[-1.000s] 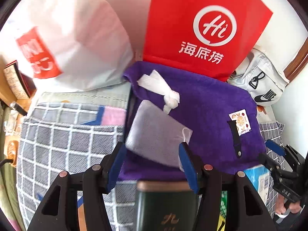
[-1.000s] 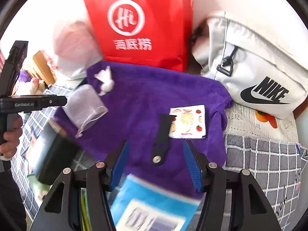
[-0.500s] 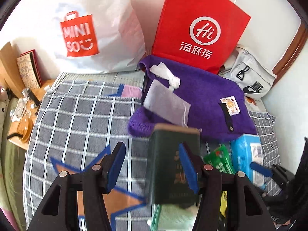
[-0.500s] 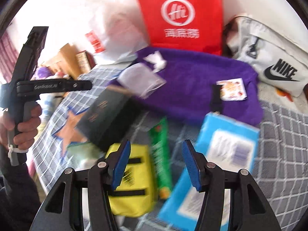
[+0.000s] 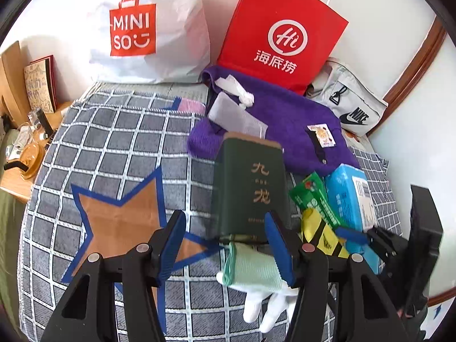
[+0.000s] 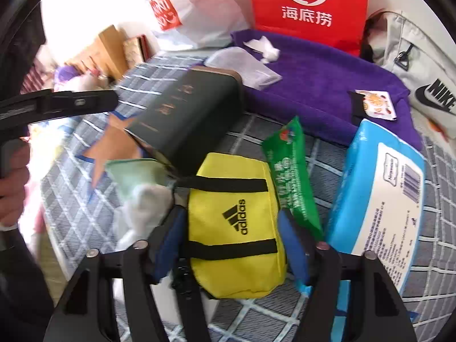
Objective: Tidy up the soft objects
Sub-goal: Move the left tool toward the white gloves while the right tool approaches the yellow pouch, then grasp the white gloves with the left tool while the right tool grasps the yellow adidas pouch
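Both tongs pulled back over checked blanket (image 5: 119,142); left (image 5: 225,242) half-open, empty; right (image 6: 232,245) opening astride yellow pouch (image 6: 233,222).

A purple towel (image 5: 299,125) lies spread at the far side of the bed, a mesh pouch (image 5: 238,116) and a knotted white scrap (image 5: 238,91) on it. Nearer — a yellow zip pouch (image 6: 233,228), a folded mint cloth (image 5: 250,268) over a white glove (image 5: 265,305), a blue tissue pack (image 6: 379,199)
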`<state>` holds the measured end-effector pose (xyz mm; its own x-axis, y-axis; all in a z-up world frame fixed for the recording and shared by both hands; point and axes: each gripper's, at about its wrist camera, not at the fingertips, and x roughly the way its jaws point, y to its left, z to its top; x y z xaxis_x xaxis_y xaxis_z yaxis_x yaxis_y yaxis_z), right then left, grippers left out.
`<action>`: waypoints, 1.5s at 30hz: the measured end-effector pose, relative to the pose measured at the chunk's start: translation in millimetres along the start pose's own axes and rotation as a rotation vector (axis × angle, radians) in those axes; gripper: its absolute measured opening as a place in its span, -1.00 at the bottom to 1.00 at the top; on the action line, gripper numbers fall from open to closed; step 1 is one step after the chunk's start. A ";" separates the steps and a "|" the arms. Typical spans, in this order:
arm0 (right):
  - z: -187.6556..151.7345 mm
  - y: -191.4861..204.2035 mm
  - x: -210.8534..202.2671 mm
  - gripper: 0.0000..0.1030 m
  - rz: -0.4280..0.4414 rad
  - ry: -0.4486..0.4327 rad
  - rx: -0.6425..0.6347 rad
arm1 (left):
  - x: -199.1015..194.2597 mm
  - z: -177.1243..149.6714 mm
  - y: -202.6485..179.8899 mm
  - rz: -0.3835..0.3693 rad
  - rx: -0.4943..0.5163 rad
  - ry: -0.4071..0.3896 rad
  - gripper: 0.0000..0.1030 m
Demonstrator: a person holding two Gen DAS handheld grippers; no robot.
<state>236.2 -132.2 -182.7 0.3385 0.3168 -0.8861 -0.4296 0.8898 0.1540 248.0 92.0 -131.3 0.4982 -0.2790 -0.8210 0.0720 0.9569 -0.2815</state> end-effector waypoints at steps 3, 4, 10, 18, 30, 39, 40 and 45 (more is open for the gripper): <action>-0.9 0.2 9.0 0.47 -0.013 0.024 0.001 | 1.0 -5.0 2.0 -0.009 0.000 0.004 0.08; -0.4 0.6 10.5 0.48 -0.018 0.025 -0.006 | 1.3 -6.1 2.7 -0.013 -0.002 0.004 0.08; 3.3 -3.4 13.0 0.17 -0.006 0.032 0.016 | 2.5 -12.5 5.2 -0.012 -0.008 0.015 0.08; -9.3 -10.2 -22.4 0.04 0.072 -0.063 0.105 | -3.5 -30.3 5.9 0.017 -0.024 0.025 0.08; -62.8 7.4 -83.1 0.04 0.093 -0.181 0.081 | -6.8 -71.1 -13.6 0.036 -0.022 0.038 0.08; -119.1 -13.2 -94.3 0.05 -0.020 -0.191 0.132 | 5.7 -78.1 -50.6 0.041 0.077 0.020 0.15; -126.6 -18.1 -95.5 0.05 -0.044 -0.192 0.144 | 8.6 -77.6 -53.6 0.051 0.093 0.018 0.15; -149.8 -40.1 -91.0 0.05 -0.128 -0.176 0.206 | 27.8 -75.7 -61.1 0.055 0.121 0.027 0.15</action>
<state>97.1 -245.9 -173.7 0.5266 0.2335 -0.8174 -0.2012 0.9685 0.1470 192.0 19.7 -174.6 0.4807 -0.2267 -0.8470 0.1497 0.9730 -0.1755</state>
